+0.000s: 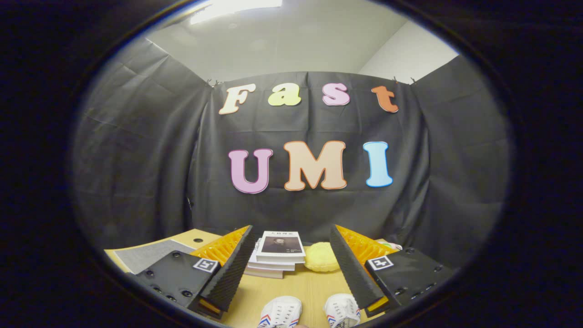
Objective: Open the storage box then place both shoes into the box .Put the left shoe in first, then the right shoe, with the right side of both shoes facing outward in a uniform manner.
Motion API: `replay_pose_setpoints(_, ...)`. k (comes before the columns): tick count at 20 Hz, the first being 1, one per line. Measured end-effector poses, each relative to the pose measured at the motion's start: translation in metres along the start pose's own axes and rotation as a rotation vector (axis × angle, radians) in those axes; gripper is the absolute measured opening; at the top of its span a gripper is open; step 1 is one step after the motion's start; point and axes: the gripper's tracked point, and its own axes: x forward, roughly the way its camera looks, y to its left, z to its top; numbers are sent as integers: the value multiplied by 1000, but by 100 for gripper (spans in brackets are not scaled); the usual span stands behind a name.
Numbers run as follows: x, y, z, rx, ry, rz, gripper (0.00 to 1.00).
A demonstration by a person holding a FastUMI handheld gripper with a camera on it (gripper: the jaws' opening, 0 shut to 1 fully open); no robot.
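The white-covered top book (278,246) of the stack carries a title line too small to read. Square black-and-white marker tags (204,265) sit on the gripper's (291,262) wide-apart fingers.

A stack of books (277,256) sits beside a yellow cushion (321,257) on the wooden table (300,287).

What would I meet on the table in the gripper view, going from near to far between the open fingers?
The gripper is open and holds nothing. From near to far: two white shoes side by side, then bare wooden table, then the stack of books with the yellow cushion beside it, then the black cloth wall.
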Motion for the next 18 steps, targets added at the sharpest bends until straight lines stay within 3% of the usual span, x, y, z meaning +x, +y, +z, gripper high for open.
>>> replay_pose_setpoints(5, 3, 30, -33, 81, 131, 101, 100)
replay_pose_setpoints(12, 2, 66, -96, 440, 374, 217, 100)
replay_pose_setpoints(18, -8, 99, -143, 642, 563, 310, 100)
